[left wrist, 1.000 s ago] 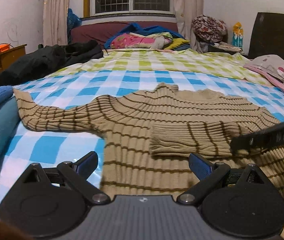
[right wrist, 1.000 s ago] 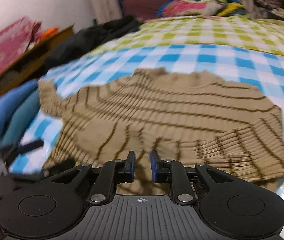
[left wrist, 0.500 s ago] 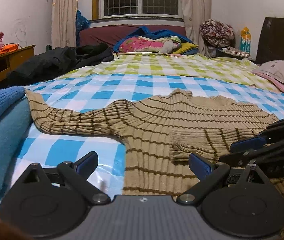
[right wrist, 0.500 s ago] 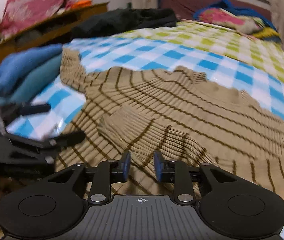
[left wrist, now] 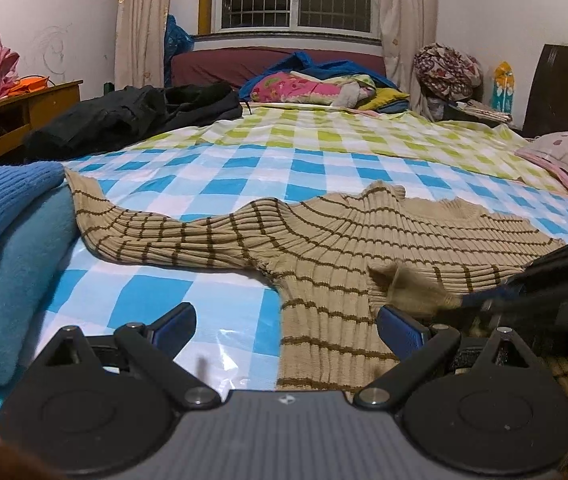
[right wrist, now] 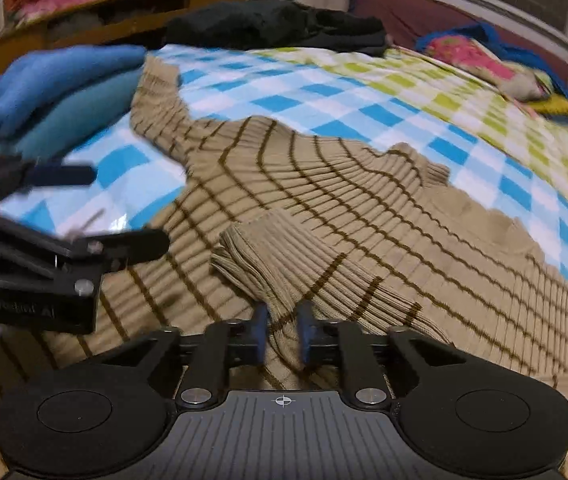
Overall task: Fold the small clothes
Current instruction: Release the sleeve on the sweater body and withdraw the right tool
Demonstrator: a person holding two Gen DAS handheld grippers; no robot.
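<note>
A beige sweater with brown stripes [left wrist: 323,240] lies flat on the blue checked bed sheet [left wrist: 212,184]. Its one sleeve stretches out to the left [left wrist: 132,224]. Its other sleeve [right wrist: 295,264] is folded across the body. My right gripper [right wrist: 282,334] is shut on that folded sleeve near the cuff and also shows at the right of the left wrist view [left wrist: 523,300]. My left gripper [left wrist: 284,324] is open and empty, low over the sweater's left side edge, and shows at the left of the right wrist view [right wrist: 96,208].
Folded blue and teal knitwear [left wrist: 0,240] is stacked at the left, against the outstretched sleeve. A black garment [left wrist: 132,120] and a pile of colourful bedding [left wrist: 315,88] lie at the far side. A pink pillow [left wrist: 563,160] lies at the right, a wooden desk [left wrist: 12,116] at the left.
The right gripper has drawn the folded sleeve further across the sweater body towards the left. The left gripper has shifted left, staying open.
</note>
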